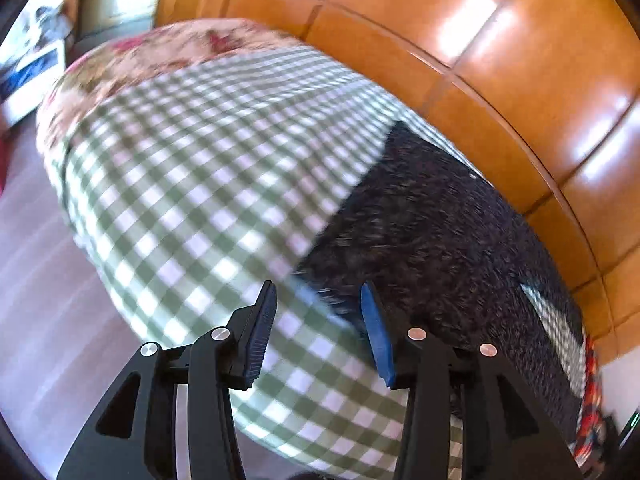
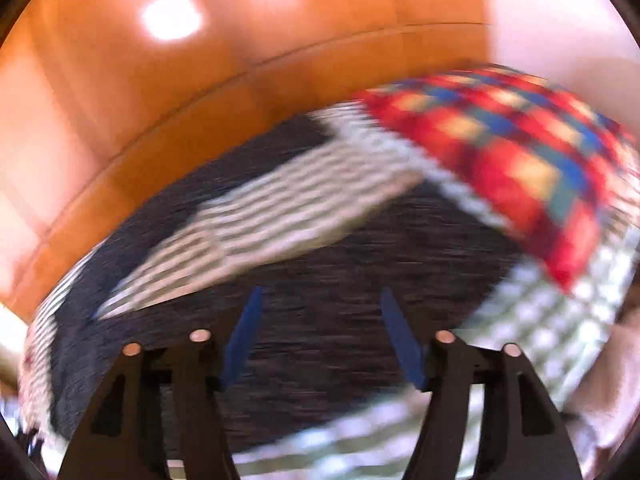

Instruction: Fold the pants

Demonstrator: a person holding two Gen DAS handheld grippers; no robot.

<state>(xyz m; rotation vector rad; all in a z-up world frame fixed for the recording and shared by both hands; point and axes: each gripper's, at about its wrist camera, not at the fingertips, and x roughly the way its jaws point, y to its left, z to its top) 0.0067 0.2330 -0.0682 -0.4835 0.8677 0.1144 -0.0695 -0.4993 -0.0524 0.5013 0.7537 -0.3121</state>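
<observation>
Orange wooden panelling backs a bed with a green checked sheet, where the dark pants lie flat against that wall. My left tool and right tool both hang spread above the cloth, pinching nothing. I judge they are clear so the fold can settle.

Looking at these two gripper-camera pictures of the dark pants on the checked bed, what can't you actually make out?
- Dark pants, left wrist view: their near end is hidden behind the left gripper; how many folds they have cannot be told.
- Pants in the right wrist view: motion blur smears edges and seams; the right gripper covers the near part.
- Red patterned cloth: blurred, cut off at the right edge; what it is stays unclear.
- Person: not in view.
</observation>
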